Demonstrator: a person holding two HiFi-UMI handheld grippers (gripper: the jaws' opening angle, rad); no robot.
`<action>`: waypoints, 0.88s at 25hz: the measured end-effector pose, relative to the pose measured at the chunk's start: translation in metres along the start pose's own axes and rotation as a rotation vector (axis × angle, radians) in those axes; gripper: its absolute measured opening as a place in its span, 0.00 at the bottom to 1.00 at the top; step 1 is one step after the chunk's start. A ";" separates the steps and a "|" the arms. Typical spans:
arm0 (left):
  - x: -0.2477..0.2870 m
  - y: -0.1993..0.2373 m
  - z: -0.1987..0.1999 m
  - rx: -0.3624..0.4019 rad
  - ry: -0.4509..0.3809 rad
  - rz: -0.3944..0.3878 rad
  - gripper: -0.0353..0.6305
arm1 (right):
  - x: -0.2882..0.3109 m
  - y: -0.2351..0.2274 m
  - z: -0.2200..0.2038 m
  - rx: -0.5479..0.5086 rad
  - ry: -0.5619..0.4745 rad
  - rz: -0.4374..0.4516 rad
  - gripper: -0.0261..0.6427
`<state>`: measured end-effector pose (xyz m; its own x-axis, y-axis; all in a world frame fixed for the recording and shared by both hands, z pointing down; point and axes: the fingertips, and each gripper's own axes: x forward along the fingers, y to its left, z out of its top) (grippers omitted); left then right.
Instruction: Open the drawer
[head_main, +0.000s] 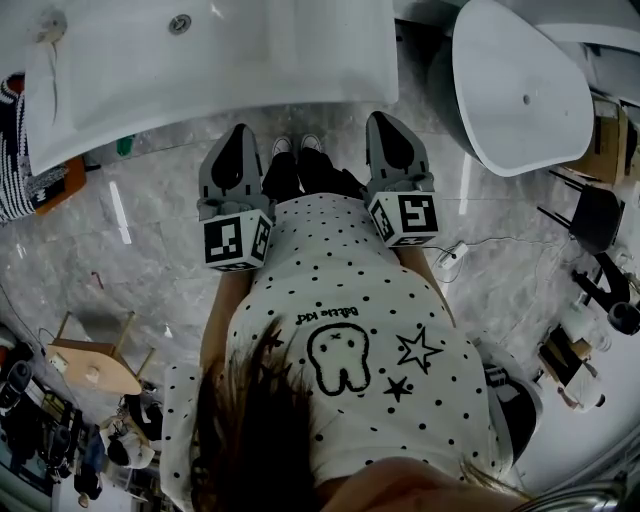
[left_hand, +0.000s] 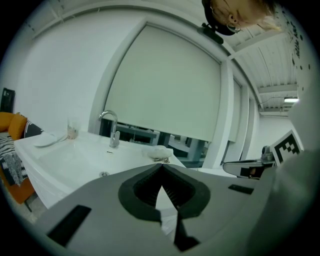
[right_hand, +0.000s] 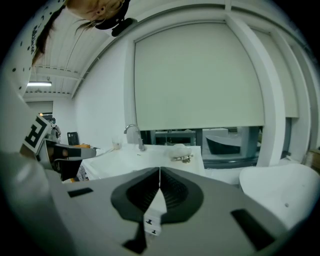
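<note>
The light is dim and flat, and colour is drained almost to grey. In the head view the white washbasin (head_main: 250, 70) is the brightest surface. Just below it, pale streaks of glare lie on the glossy marble floor (head_main: 118, 212), and the shadows there are soft and weak. In both gripper views the roller blind (left_hand: 165, 85) behind the washbasin glows evenly and a ceiling strip lamp (left_hand: 291, 100) shines off to its side. Straight lines bow strongly and a black vignette rings each frame. The left tool (left_hand: 162, 165) and right tool (right_hand: 159, 169), close in front of the washbasin, look soft and shaded.
</note>
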<state>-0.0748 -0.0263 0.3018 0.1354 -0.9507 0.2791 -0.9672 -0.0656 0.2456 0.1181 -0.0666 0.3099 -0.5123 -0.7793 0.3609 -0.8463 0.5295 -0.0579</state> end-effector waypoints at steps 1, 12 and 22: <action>0.000 0.001 0.001 0.001 -0.005 0.004 0.06 | 0.001 0.000 0.001 0.000 -0.005 0.000 0.06; 0.005 0.000 0.011 0.026 -0.041 0.013 0.06 | 0.006 -0.009 0.011 -0.001 -0.038 -0.002 0.06; 0.013 0.019 -0.037 0.161 0.146 0.032 0.06 | 0.008 -0.020 0.013 -0.004 -0.037 0.019 0.06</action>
<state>-0.0841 -0.0285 0.3441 0.1228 -0.8998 0.4185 -0.9917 -0.0950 0.0868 0.1285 -0.0879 0.3020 -0.5334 -0.7809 0.3252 -0.8358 0.5456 -0.0609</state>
